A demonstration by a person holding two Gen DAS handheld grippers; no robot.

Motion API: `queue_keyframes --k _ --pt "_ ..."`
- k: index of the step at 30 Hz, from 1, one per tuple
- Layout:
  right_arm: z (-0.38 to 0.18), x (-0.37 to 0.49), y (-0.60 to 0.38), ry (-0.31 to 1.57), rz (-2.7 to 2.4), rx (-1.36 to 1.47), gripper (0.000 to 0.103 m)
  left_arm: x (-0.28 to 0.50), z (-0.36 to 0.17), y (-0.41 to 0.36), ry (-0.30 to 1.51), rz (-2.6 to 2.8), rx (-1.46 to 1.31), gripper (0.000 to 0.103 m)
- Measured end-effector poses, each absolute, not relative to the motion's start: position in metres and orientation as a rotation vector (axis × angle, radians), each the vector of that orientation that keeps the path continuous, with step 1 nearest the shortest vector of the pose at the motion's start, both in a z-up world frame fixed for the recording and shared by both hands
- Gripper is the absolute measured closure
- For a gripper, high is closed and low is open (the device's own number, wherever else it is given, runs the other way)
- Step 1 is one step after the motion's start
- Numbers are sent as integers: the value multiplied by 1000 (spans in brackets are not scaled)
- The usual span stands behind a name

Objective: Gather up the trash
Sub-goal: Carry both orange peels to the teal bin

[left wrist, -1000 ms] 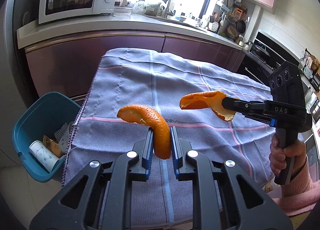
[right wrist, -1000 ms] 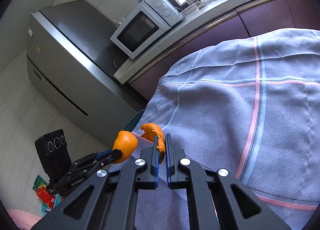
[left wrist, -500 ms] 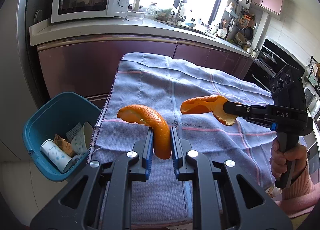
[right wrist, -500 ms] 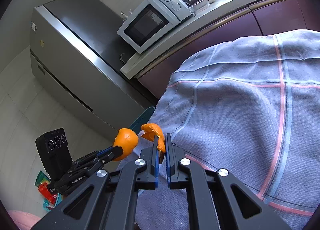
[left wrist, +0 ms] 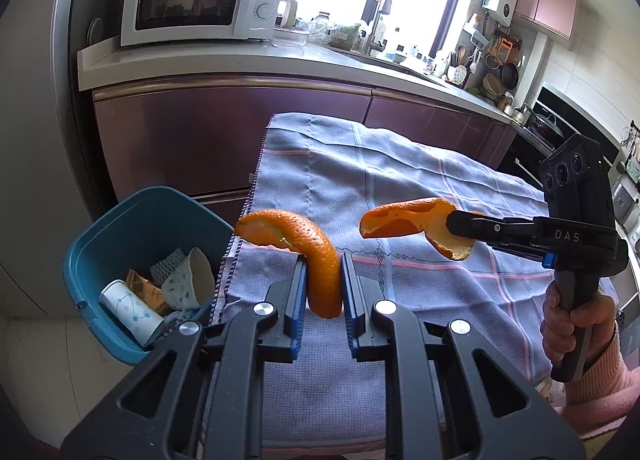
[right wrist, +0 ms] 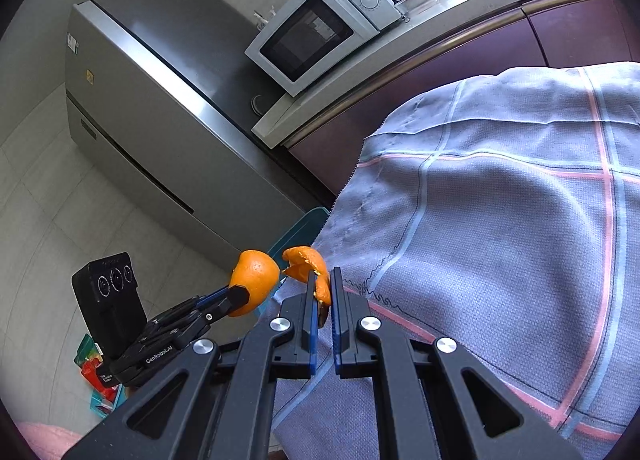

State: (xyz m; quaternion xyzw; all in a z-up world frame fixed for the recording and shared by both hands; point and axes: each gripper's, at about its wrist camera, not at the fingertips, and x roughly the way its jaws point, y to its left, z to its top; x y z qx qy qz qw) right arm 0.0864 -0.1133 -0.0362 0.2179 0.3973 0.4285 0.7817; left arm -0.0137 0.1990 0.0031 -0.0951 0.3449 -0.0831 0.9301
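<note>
Left wrist view: left gripper [left wrist: 323,280] and right gripper [left wrist: 460,225] each clamp orange peel, right of bin [left wrist: 140,211].

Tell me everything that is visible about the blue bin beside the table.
The blue bin is a teal plastic tub with rounded corners and a thick rim. It stands open, without a lid, low beside the left edge of the cloth-covered table, in front of the purple cabinets. It already holds trash: patterned white paper cups, brown wrappers and a ridged paper liner. Nothing grips it; both tongs with orange peel are above table level.
</note>
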Motion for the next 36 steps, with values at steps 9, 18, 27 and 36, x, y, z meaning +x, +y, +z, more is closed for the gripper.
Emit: queue_keyframes --k 9,18,27,36 --pt "-34 89 -103 867 942 470 98 -17 5 210 701 -147 -202 86" --pt "-32 91 -90 877 965 455 98 -19 6 218 698 -127 -206 86" --pt "-32 92 -77 887 981 444 98 -20 7 226 695 -110 -209 86" --pt "-31 94 -69 896 996 434 98 -21 9 235 691 -91 -214 86"
